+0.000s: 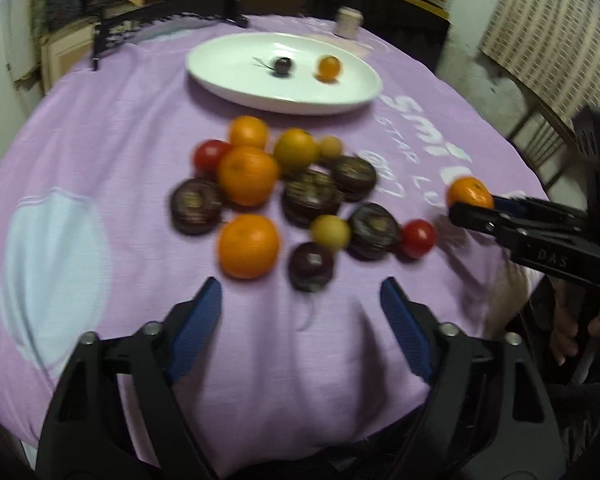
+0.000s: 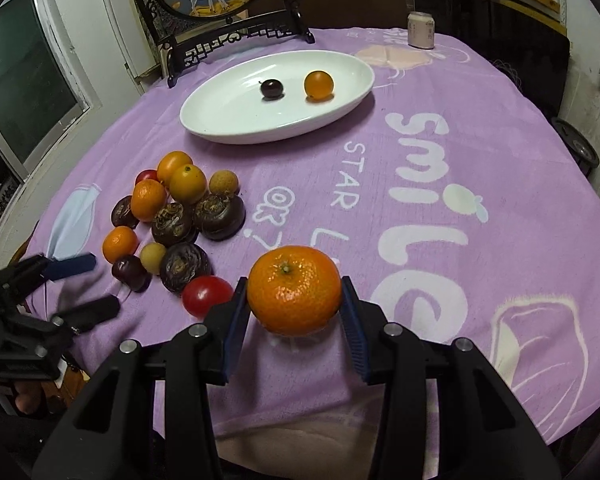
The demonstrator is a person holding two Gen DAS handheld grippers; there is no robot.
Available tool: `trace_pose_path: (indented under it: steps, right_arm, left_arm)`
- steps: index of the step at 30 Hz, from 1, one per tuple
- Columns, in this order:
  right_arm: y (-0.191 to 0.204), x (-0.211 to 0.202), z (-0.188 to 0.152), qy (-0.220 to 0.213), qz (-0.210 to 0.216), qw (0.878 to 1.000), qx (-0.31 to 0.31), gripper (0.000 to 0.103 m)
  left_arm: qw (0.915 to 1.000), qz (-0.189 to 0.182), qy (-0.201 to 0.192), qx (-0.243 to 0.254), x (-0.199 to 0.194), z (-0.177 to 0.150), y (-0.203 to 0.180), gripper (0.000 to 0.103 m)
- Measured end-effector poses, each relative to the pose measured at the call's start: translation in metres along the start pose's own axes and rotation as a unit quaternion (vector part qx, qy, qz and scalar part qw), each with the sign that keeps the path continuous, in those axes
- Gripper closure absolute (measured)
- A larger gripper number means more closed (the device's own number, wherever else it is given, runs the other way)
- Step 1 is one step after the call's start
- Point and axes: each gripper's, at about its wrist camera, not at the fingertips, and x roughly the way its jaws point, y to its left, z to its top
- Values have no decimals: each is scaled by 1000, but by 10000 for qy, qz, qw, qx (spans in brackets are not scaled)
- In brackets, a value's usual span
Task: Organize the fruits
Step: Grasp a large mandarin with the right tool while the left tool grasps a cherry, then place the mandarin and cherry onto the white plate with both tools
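Observation:
A white oval plate (image 2: 220, 120) (image 1: 228, 76) at the back of the table holds a small dark fruit (image 2: 271, 88) and a small orange fruit (image 2: 318, 85). A pile of oranges, tomatoes, dark round fruits and small yellow fruits (image 2: 172, 216) (image 1: 284, 196) lies on the purple cloth. My right gripper (image 2: 294, 300) (image 1: 466, 206) is shut on a mandarin (image 2: 294, 294) (image 1: 470, 192), right of the pile. My left gripper (image 1: 300, 312) (image 2: 88, 284) is open and empty, just in front of the pile.
A purple "smile" cloth (image 2: 440, 200) covers the round table. A black ornamental stand with a round picture (image 2: 216, 4) stands behind the plate. A small pale jar (image 2: 421, 30) sits at the back right. The table edge is close below both grippers.

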Motion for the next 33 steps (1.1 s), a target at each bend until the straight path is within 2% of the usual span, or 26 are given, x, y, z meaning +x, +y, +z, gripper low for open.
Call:
trace_pose_path:
  steps: [1,6,7,8,9,10,17,24,29,33]
  right_arm:
    - [-1,-1,0,-9,5,10000,3,58]
    - [-4,-6,-3,-70,48,10000,32,58]
    - [-5,-7,-3,-64,61,10000,38,58]
    - [-5,-7,-4,-53,77,9999,43,58]
    - [-5,-6,-5,-42,102,9999,41,58]
    - [-5,-7,-5,-37,118,9999,39,58]
    - [-7,-9,-7,-77,150,9998,42,58]
    - [-2,-6,-3,-52,168,9998,-25,58]
    - [4,-4,13,-85,191,9997,-123,58]
    - [16,-3,45,-293,109,9987,-407,58]
  left_arm:
    - [9999,-71,92,47,5,0,-4,42]
    - [9998,90,155,58,21,7,-11,44]
    - [9998,146,138,49,24,9,-12,48]
    - [9996,250,119,38,26,10,-11,55]
    - [9990,446,87,48,27,11,-11,72]
    - [9986,511,75,58,28,12,-10,74]
    - [9994,334,-74,-71,7,13,0,74]
    - [9991,187,-383,-55,-21,23,4,74]
    - [9970,369,-672,87,-31,49,9,74]
    - [9941,609,-898,65,-30,88,21,73]
